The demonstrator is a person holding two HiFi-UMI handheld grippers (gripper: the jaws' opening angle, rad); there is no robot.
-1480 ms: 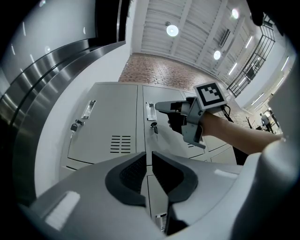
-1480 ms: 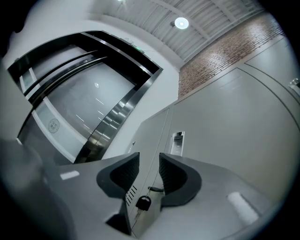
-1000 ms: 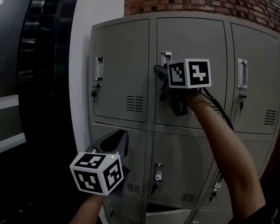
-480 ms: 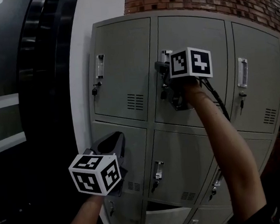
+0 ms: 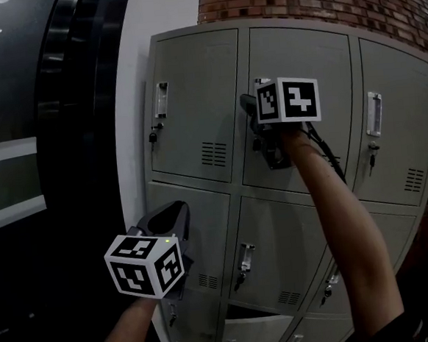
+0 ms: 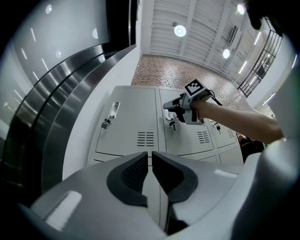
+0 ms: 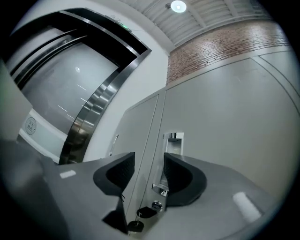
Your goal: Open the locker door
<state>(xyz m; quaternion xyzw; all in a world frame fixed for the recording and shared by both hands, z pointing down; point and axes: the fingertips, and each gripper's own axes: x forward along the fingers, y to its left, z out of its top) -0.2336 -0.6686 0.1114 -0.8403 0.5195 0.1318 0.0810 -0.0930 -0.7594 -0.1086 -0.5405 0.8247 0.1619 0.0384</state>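
The grey top-middle locker door (image 5: 315, 55) looks flush with its neighbours. Its recessed chrome handle (image 7: 174, 143) sits at the door's left edge, with a lock and hanging key (image 7: 137, 226) below. My right gripper (image 5: 252, 108) is up against that edge; its jaws are opening and straddle the door seam and the handle's lower part (image 7: 149, 171), the pads pressing on nothing. My left gripper (image 5: 174, 210) hangs low in front of the lower-left locker, shut and empty (image 6: 150, 161). It looks up at the right gripper (image 6: 168, 107).
Other grey locker doors surround it: top left (image 5: 192, 80), top right (image 5: 404, 100), and a lower row (image 5: 279, 242), each with a handle and key. A white wall strip (image 5: 138, 99) and dark glass lie to the left. Brick wall (image 5: 318, 0) rises above.
My right gripper has risen a little along the middle door's left edge toward the handle. The left gripper has sunk slightly. The door has not moved.
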